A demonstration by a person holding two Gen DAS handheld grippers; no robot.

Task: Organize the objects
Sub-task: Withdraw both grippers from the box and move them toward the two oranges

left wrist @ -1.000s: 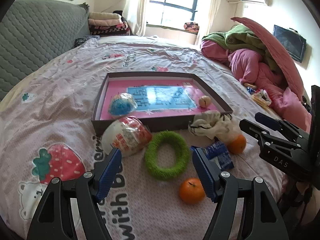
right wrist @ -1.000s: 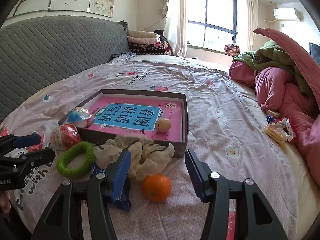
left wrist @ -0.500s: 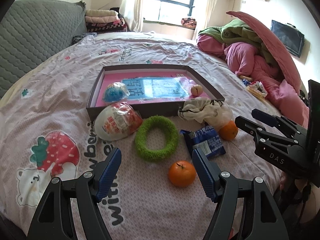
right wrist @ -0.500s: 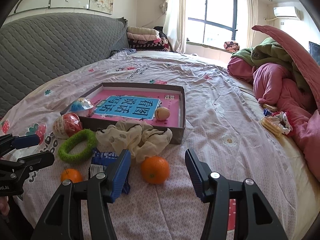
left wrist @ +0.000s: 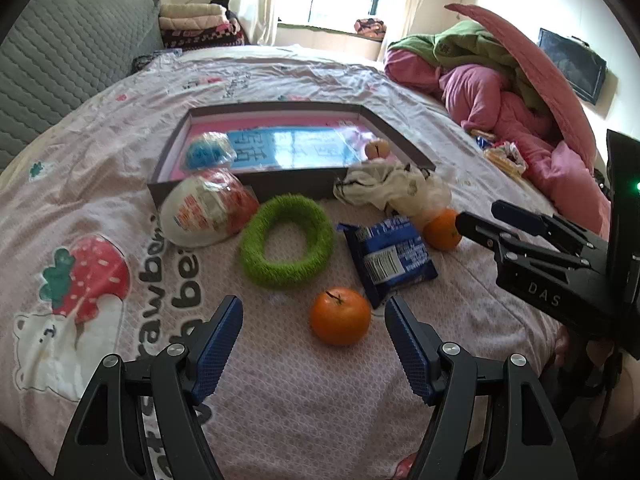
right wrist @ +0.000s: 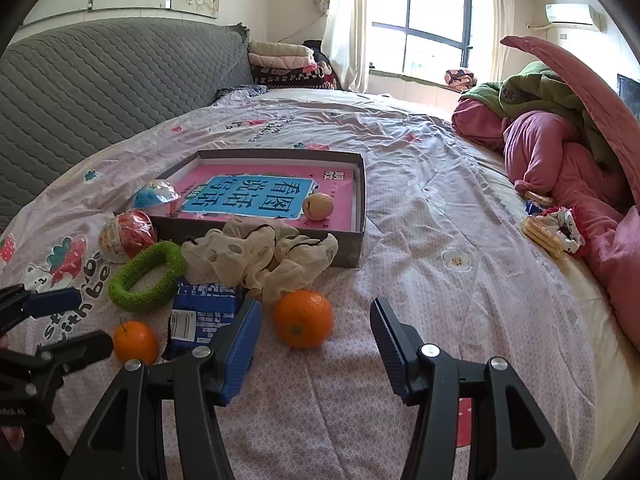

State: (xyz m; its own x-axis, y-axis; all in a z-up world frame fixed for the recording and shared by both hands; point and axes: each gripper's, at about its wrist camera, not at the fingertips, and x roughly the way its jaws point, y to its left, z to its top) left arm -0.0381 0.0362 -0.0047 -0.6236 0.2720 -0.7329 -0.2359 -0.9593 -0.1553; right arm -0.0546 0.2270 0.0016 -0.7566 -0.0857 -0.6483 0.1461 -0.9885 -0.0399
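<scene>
Right now the big bed with the pink strawberry sheet [left wrist: 120, 184] is soft and bumpy, so round things can roll if they get a push. On it sits the flat dark cardboard box with the pink and blue inside [left wrist: 280, 190], and that is likely where the loose things should go.

Just in front of the box lie the crumpled cream cloth [left wrist: 390, 188], the red and white wrapped ball [left wrist: 208, 212] and the fuzzy green ring [left wrist: 286, 240]. A bit nearer than the box is the blue snack packet [left wrist: 390, 254].

Two small round oranges are in front of the box too. The first orange [left wrist: 340, 316] sits just ahead of the left tool [left wrist: 314, 340], whose jaws are wide apart with nothing in them. If the jaws come down off to one side, a pad could knock it away.

The second orange [right wrist: 303, 318] touches the cloth. The right tool [right wrist: 316, 344] is apart and empty too. Its left pad is very near the packet, so it could pinch the packet or snag the cloth.
</scene>
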